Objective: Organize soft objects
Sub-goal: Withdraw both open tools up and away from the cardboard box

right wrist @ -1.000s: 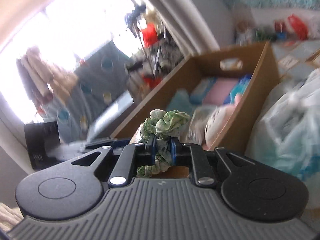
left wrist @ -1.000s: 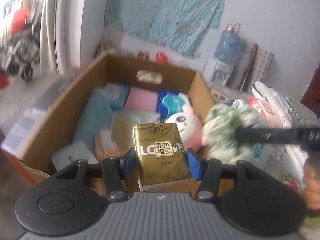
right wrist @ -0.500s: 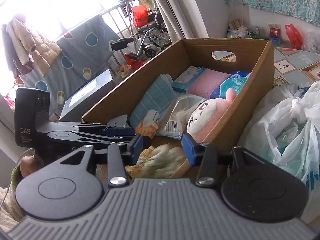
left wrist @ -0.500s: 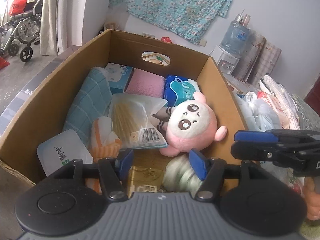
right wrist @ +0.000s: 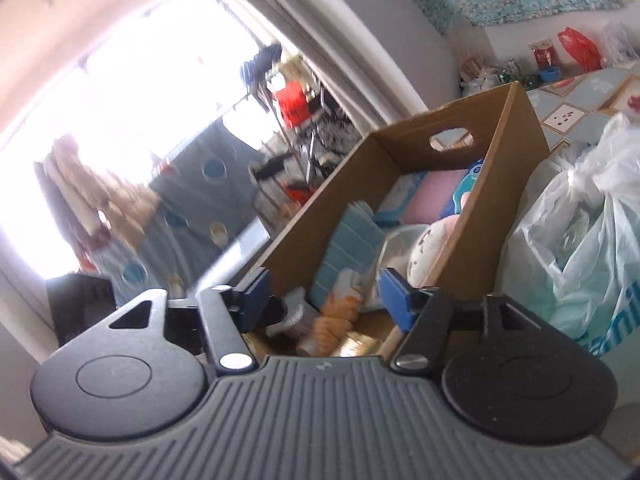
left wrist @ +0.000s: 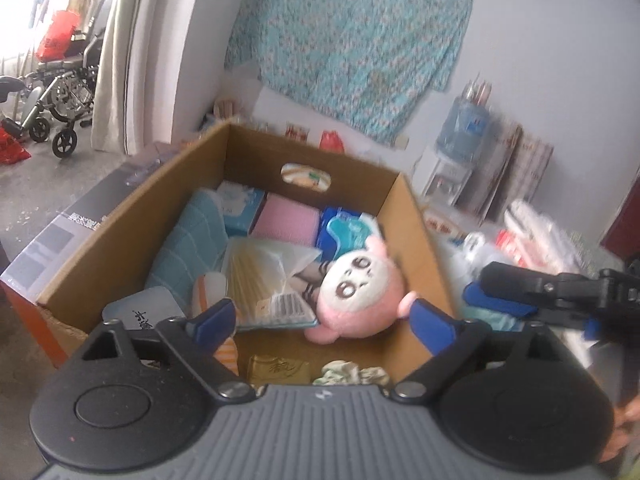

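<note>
Both tools gaping, gold pack [left wrist: 279, 369], seemingly scrunchie [left wrist: 352, 374], beneath left tool [left wrist: 326, 318]

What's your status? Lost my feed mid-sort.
Both hand-held grippers, left and right, open, jaws just widened, nothing between. Gold tissue pack and green scrunchie lying in cardboard box. Nothing in the way.

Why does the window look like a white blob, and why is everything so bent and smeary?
Right wrist view: the window is blown out by daylight, washing out nearby detail, and the clothes rack beside it is smeared. Left wrist view: the wall hanging and water dispenser are blurred, while the pink plush stays fairly crisp. Both views: the fisheye lens bows the cardboard box edges.
</note>
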`<state>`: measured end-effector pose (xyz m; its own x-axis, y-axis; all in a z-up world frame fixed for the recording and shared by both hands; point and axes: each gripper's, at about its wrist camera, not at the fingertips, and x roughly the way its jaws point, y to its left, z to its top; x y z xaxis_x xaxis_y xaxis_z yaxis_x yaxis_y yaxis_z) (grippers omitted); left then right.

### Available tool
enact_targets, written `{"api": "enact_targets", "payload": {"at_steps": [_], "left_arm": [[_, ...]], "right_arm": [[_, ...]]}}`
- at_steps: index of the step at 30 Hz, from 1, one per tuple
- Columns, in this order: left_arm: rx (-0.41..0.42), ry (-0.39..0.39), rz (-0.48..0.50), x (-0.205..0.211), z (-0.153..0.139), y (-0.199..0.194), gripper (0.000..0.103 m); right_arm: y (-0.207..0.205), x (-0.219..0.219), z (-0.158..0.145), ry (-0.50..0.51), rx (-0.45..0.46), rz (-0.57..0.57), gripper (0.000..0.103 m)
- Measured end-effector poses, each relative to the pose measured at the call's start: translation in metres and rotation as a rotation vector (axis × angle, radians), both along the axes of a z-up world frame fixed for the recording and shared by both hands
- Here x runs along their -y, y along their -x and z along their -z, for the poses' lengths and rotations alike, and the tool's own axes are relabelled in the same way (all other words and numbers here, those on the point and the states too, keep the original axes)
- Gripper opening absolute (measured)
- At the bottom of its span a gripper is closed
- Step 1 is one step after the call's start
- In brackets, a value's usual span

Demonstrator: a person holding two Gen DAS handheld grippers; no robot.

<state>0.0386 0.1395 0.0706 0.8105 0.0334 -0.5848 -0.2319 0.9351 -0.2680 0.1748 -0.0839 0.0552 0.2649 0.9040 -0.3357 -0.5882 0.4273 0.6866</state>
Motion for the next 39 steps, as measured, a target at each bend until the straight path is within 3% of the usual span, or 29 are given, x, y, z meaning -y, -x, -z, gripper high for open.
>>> {"api": "enact_targets", "payload": {"at_steps": [2,9,11,16,20,24,34,39], "left_arm": [[0.03,-0.007,-0.021,0.004,-0.007,0.01,0.102],[0.062,-0.094,-0.085,0.022,-0.027,0.048,0.103],[0.057,-0.101,-0.096,0.024,-0.027,0.058,0.103],[0.02,-0.096,-0.087,0.032,-0.016,0.072,0.103],[-0.06,-0.073,-0.078,0.039,-0.001,0.071,0.103],[-0.096,-0.118,-0.13,0.046,0.004,0.072,0.103],[-0.059,-0.156,-0.101,0.05,0.004,0.071,0.103],[-0.048,-0.208,-0.105,0.051,0.006,0.067,0.103]], "right_arm": [[0.005,0.003,0.0,-0.013,0.006,0.037,0.081],[0.041,0.0,-0.011,0.068,0.094,0.165,0.091],[0.056,-0.003,-0.016,0.097,0.136,0.189,0.102],[0.09,-0.008,-0.024,0.204,0.213,0.244,0.102],[0.108,-0.005,-0.023,0.268,0.229,0.297,0.102],[0.117,-0.003,-0.016,0.369,0.243,0.358,0.102],[0.135,0.009,-0.014,0.489,0.23,0.563,0.102],[0.147,0.013,-0.011,0.489,0.229,0.561,0.102]]}}
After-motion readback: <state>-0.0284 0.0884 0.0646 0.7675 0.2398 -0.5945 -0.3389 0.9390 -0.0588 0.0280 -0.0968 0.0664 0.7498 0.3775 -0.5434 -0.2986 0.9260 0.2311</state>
